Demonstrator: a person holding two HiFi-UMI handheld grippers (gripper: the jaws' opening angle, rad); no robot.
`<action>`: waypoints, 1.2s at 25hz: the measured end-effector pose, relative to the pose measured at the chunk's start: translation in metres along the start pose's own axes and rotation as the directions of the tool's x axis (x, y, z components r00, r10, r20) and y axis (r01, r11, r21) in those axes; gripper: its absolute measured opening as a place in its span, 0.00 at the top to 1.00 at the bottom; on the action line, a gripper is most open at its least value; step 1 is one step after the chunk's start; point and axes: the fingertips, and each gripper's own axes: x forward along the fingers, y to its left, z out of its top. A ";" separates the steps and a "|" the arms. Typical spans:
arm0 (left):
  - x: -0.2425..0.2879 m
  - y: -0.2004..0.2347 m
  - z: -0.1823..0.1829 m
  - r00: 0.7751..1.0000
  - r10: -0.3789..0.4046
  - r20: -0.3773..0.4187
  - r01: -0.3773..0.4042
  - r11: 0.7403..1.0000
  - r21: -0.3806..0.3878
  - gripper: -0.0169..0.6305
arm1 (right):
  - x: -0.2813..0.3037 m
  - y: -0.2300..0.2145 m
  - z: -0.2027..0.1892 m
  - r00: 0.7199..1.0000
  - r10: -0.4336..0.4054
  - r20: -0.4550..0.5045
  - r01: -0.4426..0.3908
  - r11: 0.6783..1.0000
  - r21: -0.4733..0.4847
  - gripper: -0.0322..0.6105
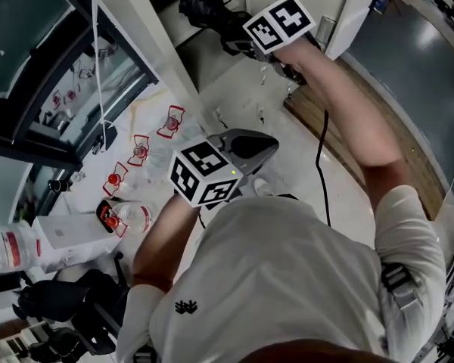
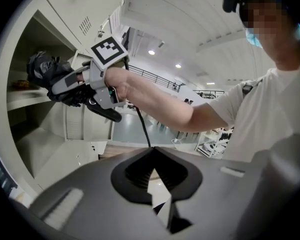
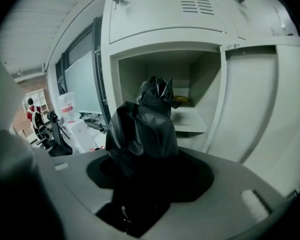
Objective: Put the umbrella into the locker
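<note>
Umbrella (image 3: 142, 129) up at the locker (image 3: 165, 14), folks: black, folded and bunched, clamped in the right gripper (image 3: 140, 196). Those jaws stand wide around the fat bundle, and the fabric fills the gap between them. From the left gripper view you see it (image 2: 45, 69) held out on a stretched arm right at the mouth of the open compartment, above the level of the shelf (image 3: 190, 119). Whether its far end has crossed the opening I cannot tell. The compartment's door (image 3: 255, 114) hangs open on the right.

Down low and nearer the person, the left gripper (image 2: 157, 184) has its jaws drawn together, toothed edges meeting along a zigzag seam with nothing between them. It sits well apart from the umbrella. Over on the left, water bottles (image 1: 7, 248) lie on a white table (image 1: 147, 108).
</note>
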 end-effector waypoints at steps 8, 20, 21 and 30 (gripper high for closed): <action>0.022 0.039 0.020 0.998 0.057 0.006 -0.057 0.998 -0.022 0.89 | 0.046 -0.026 0.045 0.999 0.040 -0.009 -0.040 0.997 -0.073 0.58; 0.039 0.085 0.038 0.989 0.144 0.015 -0.143 0.988 -0.052 0.89 | 0.114 -0.049 0.087 0.998 0.058 -0.032 -0.062 0.983 -0.172 0.58; 0.040 0.086 0.038 0.989 0.150 0.015 -0.149 0.987 -0.055 0.89 | 0.118 -0.049 0.089 0.998 0.060 -0.035 -0.065 0.982 -0.179 0.58; 0.043 0.103 0.041 0.982 0.187 0.014 -0.185 0.980 -0.072 0.89 | 0.151 -0.047 0.092 0.996 0.066 -0.059 -0.077 0.971 -0.226 0.58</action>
